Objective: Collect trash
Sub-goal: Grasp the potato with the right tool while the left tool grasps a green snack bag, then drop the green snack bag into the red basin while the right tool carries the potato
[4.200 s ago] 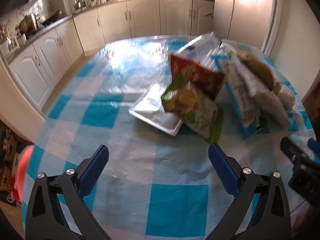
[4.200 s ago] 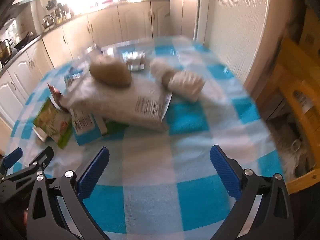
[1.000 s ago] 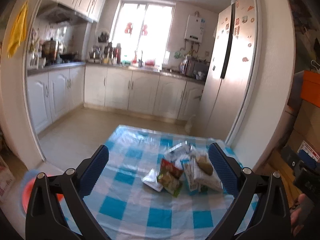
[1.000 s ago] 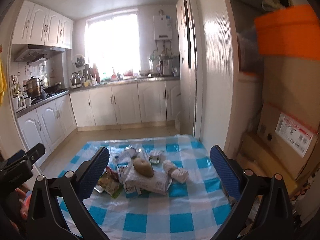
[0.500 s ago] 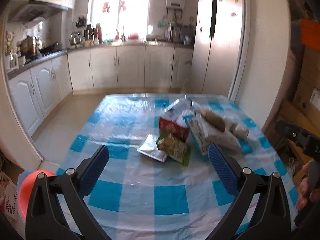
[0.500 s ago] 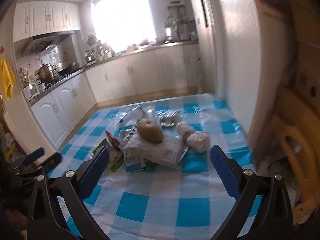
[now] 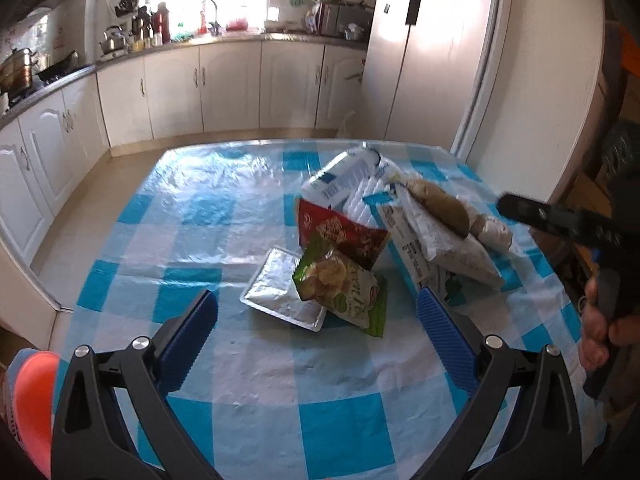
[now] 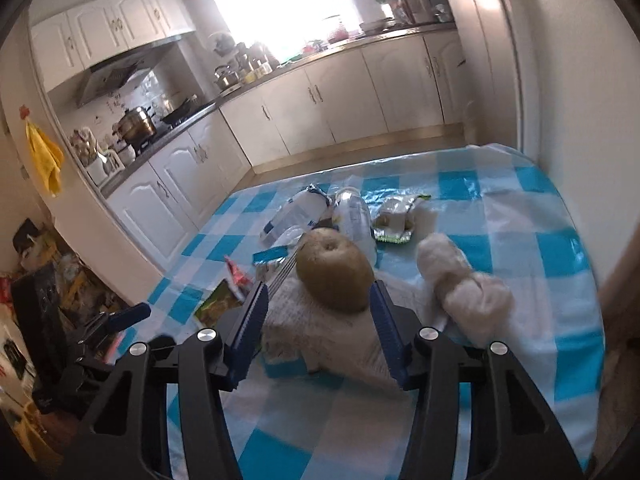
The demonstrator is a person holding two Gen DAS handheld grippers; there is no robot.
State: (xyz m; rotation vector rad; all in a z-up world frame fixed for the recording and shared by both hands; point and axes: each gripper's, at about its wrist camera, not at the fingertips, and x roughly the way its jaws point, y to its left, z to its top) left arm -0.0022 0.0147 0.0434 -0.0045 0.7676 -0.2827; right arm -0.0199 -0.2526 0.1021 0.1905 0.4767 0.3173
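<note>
A trash pile lies on the blue-and-white checked table (image 7: 192,216): a green chip bag (image 7: 340,280), a red packet (image 7: 344,234), a foil tray (image 7: 276,288) and a white printed bag (image 8: 320,332). A brown fruit (image 8: 334,276) rests on that white bag, beside a crumpled white wad (image 8: 468,284). My right gripper (image 8: 320,286) has its jaws closing around the fruit; the right pad is at its side, and the left pad stands clear. My left gripper (image 7: 316,296) hangs open above the table, short of the chip bag, holding nothing.
A plastic bottle (image 8: 352,216) and a foil wrapper (image 8: 396,216) lie behind the pile. An orange-red bin (image 7: 32,392) stands on the floor at the left. A hand (image 7: 600,320) holds the right tool at the table's right edge. White cabinets (image 7: 232,92) and a fridge (image 7: 432,60) line the back.
Both grippers have dropped and come closer to the table, so the pile looms larger. The right jaws have narrowed from wide apart to either side of the brown fruit.
</note>
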